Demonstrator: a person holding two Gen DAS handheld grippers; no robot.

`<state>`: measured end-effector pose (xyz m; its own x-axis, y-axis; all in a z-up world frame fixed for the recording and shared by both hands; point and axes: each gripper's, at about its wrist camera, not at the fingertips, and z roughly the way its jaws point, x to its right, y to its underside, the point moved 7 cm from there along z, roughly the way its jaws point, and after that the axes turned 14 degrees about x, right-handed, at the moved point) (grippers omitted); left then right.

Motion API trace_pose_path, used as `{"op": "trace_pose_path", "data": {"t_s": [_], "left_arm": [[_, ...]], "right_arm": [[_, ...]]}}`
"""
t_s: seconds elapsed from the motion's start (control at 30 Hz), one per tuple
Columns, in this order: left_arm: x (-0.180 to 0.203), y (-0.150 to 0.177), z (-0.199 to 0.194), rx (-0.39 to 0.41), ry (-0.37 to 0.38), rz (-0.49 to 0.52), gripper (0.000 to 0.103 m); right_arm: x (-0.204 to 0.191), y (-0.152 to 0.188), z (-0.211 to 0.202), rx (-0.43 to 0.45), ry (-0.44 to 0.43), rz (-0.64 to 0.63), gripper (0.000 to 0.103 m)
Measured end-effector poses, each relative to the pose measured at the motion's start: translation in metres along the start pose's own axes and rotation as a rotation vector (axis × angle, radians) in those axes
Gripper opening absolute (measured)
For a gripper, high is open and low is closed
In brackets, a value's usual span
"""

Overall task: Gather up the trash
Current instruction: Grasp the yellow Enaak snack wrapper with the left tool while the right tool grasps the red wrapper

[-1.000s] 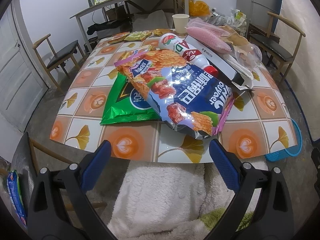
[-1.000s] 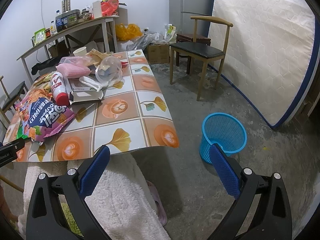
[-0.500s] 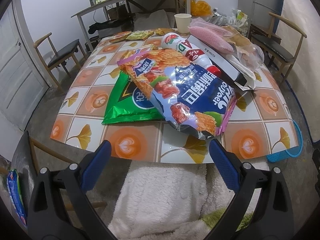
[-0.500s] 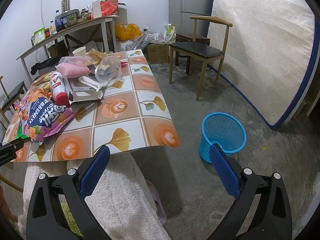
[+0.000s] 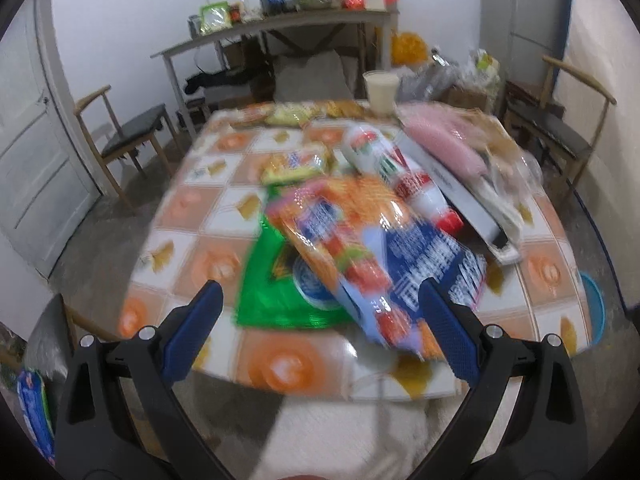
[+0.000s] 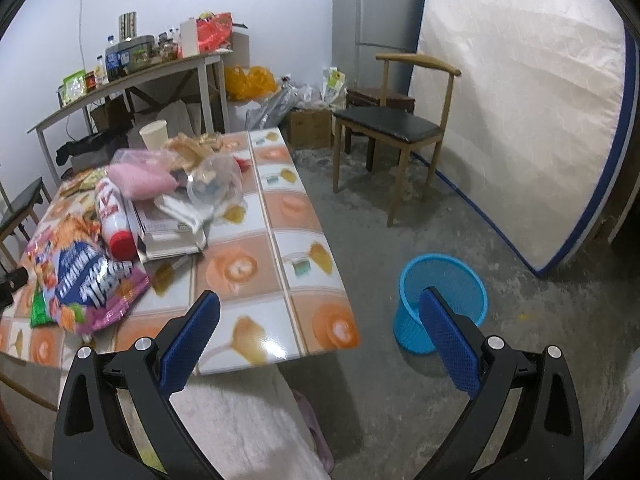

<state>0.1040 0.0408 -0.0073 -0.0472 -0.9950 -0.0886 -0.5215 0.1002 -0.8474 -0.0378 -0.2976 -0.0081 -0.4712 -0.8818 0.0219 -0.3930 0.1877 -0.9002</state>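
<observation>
– Tiled with orange cups and leaves, the bench (image 6: 280, 240) is low and glossy, piled with wrappers. Which one first?

– The big snack bag (image 5: 372, 264), lying on a green bag (image 5: 276, 292) near the front edge, one corner overhanging. Judging by the shiny film, it will be light, soft and slippery, so pinch a flat corner or the sealed end, not the puffed middle.

– Jaws?

– Left gripper (image 5: 320, 328) has its jaws wide apart, empty, just short of the bag. Right gripper (image 6: 320, 332) likewise apart, holding nothing.

– Room to move?

– Bare floor lies right of the bench, with the blue basket (image 6: 440, 300) standing clear. Mind the bottle (image 5: 400, 176) touching the bag's far side.
</observation>
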Motion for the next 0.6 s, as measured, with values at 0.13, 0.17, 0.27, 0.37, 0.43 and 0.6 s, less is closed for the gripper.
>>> {"op": "trace_pose_path", "data": {"t_s": [0.13, 0.17, 0.27, 0.37, 0.43, 0.6], "left_arm": [[-0.033, -0.041, 0.015, 0.056, -0.053, -0.024, 0.094], [-0.04, -0.05, 0.019, 0.063, -0.058, -0.026, 0.094], [-0.057, -0.073, 0.044, 0.052, -0.008, -0.051, 0.094], [-0.058, -0.086, 0.075, 0.029, 0.155, -0.09, 0.094], [-0.056, -0.089, 0.092, 0.02, 0.262, -0.13, 0.094], [-0.037, -0.084, 0.147, -0.118, 0.34, -0.087, 0.094]], "right_arm": [[-0.012, -0.024, 0.01, 0.056, -0.014, -0.008, 0.097], [-0.015, -0.032, 0.014, 0.079, -0.019, -0.014, 0.097], [-0.031, -0.049, 0.023, 0.14, -0.058, -0.046, 0.097], [-0.044, -0.062, 0.032, 0.176, -0.1, -0.051, 0.097], [-0.054, -0.068, 0.039, 0.181, -0.119, -0.059, 0.097], [-0.073, -0.075, 0.06, 0.14, -0.169, -0.052, 0.097]]}}
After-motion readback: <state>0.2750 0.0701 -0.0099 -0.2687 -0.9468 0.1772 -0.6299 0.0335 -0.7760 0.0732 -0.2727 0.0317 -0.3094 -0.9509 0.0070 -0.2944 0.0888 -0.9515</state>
